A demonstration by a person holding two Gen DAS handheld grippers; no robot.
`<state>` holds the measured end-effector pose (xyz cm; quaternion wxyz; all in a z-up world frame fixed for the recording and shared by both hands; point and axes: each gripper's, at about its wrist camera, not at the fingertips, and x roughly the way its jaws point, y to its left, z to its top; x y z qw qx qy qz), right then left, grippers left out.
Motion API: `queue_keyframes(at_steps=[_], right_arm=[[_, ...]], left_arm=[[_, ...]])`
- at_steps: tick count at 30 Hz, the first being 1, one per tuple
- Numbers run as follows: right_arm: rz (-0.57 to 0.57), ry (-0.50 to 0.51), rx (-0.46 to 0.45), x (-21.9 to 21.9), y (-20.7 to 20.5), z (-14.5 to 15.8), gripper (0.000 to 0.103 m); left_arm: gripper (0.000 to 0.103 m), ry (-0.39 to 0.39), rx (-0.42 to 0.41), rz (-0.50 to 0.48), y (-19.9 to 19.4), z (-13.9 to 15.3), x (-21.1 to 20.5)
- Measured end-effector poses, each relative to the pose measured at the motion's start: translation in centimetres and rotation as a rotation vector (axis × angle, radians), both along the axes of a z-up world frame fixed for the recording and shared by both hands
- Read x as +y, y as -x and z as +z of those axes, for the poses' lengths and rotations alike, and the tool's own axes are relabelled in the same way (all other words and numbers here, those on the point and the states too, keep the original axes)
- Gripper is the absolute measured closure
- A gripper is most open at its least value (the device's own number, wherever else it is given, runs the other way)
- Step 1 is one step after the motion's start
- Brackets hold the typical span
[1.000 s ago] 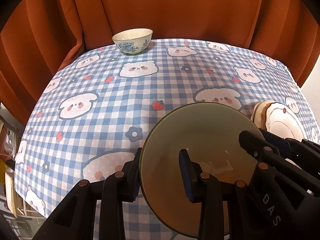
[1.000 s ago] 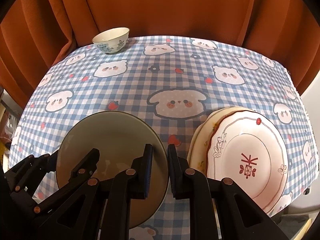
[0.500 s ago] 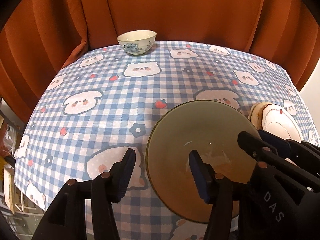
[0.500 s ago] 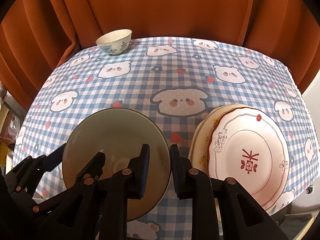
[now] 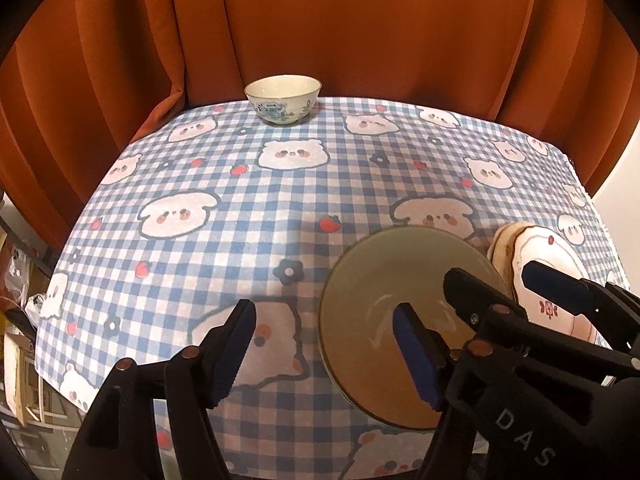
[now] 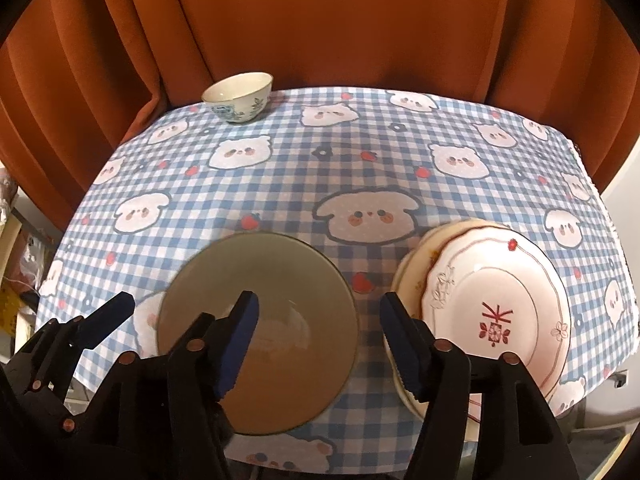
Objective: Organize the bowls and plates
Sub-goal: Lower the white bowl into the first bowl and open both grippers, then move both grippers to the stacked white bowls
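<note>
Left gripper (image 5: 324,344) with jaws wide apart, just been opening, one blue pad over the checked tablecloth (image 5: 240,208) and the other over the green-grey plate (image 5: 384,280), not squeezing it. Right gripper (image 6: 318,332) let go too, jaws just been opening, plate's right rim (image 6: 256,276) between the pads but not pinched, plate flat on the cloth near the front edge. Just right of it a stack of white plates (image 6: 496,292) with a red mark on top, and far back by the orange curtain (image 6: 320,20) a little bowl (image 6: 239,97), well apart from the plates.
</note>
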<state>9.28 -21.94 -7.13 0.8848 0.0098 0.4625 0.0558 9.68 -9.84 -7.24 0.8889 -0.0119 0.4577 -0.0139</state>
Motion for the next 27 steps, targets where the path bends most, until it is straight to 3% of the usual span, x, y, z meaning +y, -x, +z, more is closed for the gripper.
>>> queue_keyframes(at_steps=[11, 27], right_arm=[[-0.023, -0.026, -0.008, 2.4, -3.0, 1.9, 0.029], [-0.061, -0.051, -0.047, 6.8, -9.7, 4.9, 0.027]], left_arm=[[0.02, 0.011, 0.009, -0.001, -3.4, 1.7, 3.2], [0.02, -0.009, -0.074, -0.016, -10.3, 5.2, 7.9]])
